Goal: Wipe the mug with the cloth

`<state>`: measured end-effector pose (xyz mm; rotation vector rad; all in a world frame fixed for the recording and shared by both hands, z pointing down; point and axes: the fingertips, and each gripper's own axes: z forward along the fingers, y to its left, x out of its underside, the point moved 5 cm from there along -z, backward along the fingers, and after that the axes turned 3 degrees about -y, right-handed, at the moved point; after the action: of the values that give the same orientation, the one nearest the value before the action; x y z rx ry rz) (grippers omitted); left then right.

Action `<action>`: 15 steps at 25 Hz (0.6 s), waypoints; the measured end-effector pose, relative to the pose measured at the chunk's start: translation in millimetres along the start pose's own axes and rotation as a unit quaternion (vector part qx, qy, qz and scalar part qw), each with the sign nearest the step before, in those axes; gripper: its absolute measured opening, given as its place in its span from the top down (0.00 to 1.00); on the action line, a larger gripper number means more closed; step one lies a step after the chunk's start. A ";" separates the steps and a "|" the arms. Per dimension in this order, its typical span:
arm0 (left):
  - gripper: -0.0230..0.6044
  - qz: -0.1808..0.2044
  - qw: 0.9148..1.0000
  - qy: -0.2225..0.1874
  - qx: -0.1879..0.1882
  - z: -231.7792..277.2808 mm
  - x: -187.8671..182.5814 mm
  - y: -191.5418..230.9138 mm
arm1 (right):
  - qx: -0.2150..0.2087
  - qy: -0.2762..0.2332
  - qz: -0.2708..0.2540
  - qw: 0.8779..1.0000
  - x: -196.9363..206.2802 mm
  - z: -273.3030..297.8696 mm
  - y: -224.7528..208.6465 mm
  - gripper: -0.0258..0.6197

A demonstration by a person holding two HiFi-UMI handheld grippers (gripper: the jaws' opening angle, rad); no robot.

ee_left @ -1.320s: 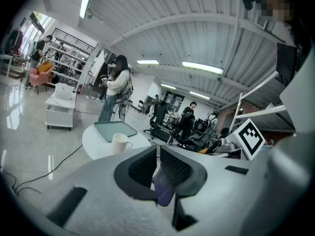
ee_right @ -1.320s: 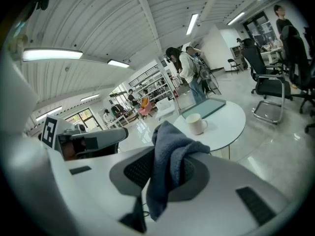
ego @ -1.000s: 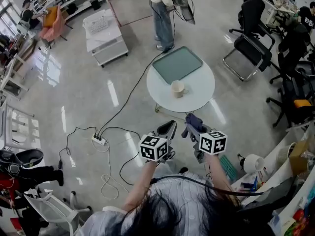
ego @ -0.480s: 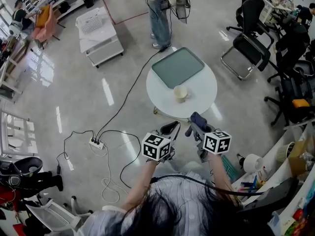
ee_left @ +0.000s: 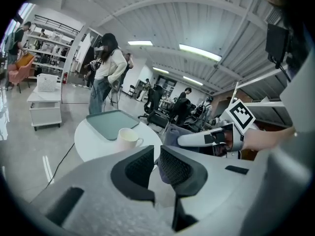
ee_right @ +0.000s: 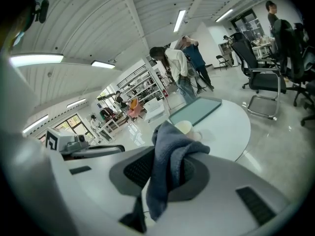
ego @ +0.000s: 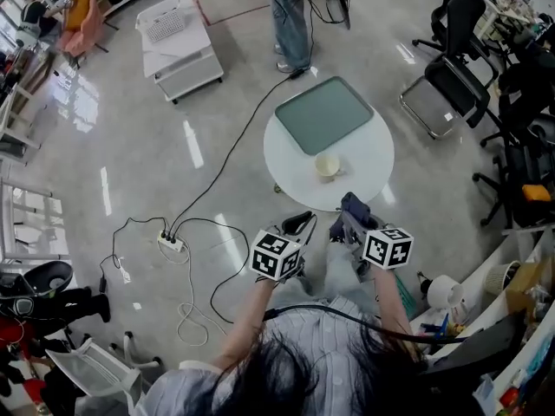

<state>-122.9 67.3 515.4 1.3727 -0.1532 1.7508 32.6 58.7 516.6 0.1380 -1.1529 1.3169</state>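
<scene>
Right gripper [ee_right: 165, 170] is clamped on the grey-blue cloth [ee_right: 172, 149], left gripper [ee_left: 156, 163] is pinched closed and empty, and the mug [ee_left: 128, 138] sits just ahead of both.

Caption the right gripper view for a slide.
Right gripper clamps a grey-blue cloth, facing a cream ceramic mug on a round white table.

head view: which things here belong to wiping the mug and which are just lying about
Job: mug; cloth; right gripper, shut on the cloth; left gripper, shut and empty; round table.
Lying about: tray; power strip; office chair; white cart.
</scene>
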 end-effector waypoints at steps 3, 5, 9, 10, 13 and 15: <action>0.90 0.015 1.000 0.011 -0.018 12.0 -2.2 12.8 | -0.003 0.011 -0.011 1.000 -11.2 15.7 -17.5 0.84; 0.90 0.020 0.999 0.013 -0.040 21.9 -10.2 23.8 | -0.007 0.023 -0.023 0.999 -23.5 27.0 -30.1 0.84; 0.90 0.011 0.997 0.018 -0.076 47.1 -23.7 37.3 | -0.021 0.046 -0.047 0.998 -51.2 46.2 -56.0 0.84; 0.90 0.006 0.996 0.018 -0.084 53.9 -25.1 40.3 | -0.026 0.051 -0.053 0.997 -57.1 51.4 -61.8 0.84; 0.90 -0.002 0.995 0.035 -0.096 74.2 -25.3 43.9 | -0.048 0.066 -0.069 0.994 -71.8 63.7 -75.7 0.84; 0.90 0.001 0.994 0.054 -0.097 85.3 -23.0 42.5 | -0.065 0.080 -0.079 0.991 -76.6 69.3 -82.0 0.84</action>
<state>-90.4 -20.0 545.7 1.1362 -0.2577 1.7570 71.7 -65.7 536.7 0.0258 -1.0653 1.0896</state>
